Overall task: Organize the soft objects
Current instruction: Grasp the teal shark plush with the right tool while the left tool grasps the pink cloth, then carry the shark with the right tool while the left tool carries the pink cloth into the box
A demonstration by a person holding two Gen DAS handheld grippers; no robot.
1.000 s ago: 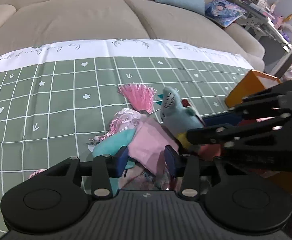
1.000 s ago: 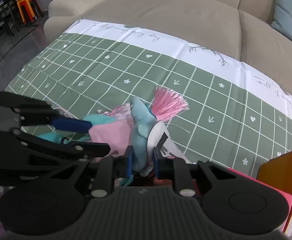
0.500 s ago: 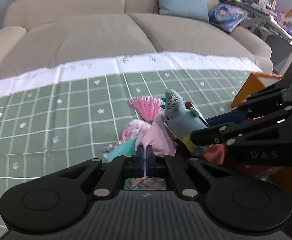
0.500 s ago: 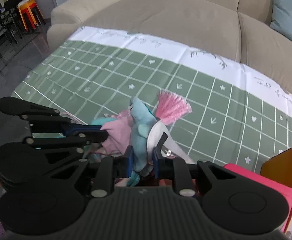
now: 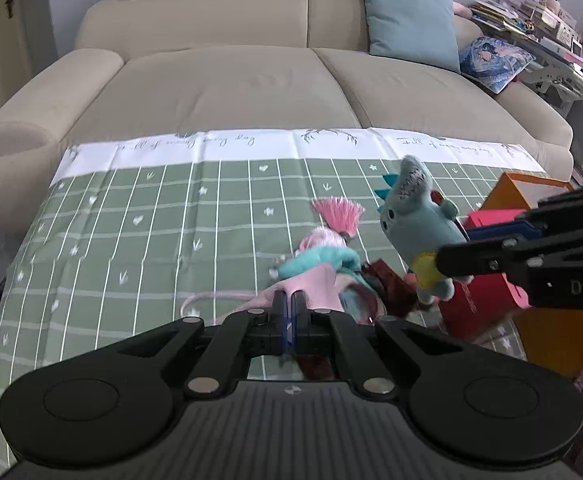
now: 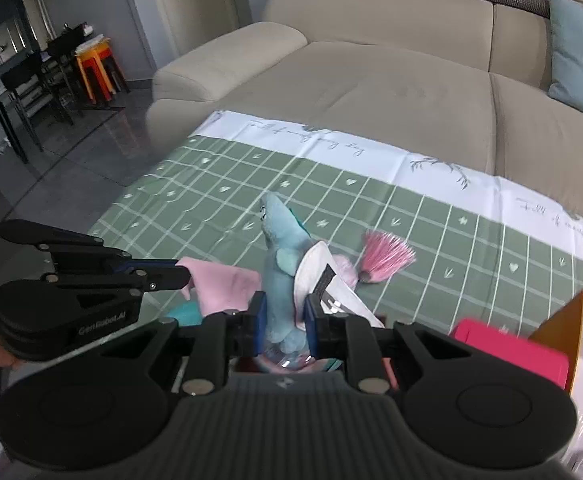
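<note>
Pink cloth [image 5: 315,286] is pinched tight in the left gripper [image 5: 289,306], held up over the green checked mat [image 5: 151,220]. Beside it, the right gripper [image 6: 284,314] squeezes a blue shark toy [image 6: 281,248]. Farther off, a pink tassel [image 5: 337,213] lies on the mat, before the beige sofa [image 5: 231,84].

The checked cloth [image 5: 139,240] lies before the sofa [image 5: 227,80]. On it, a heap of soft toys [image 5: 323,256] — the boxes [image 5: 503,216] just right (cushions [image 5: 407,20] behind).
</note>
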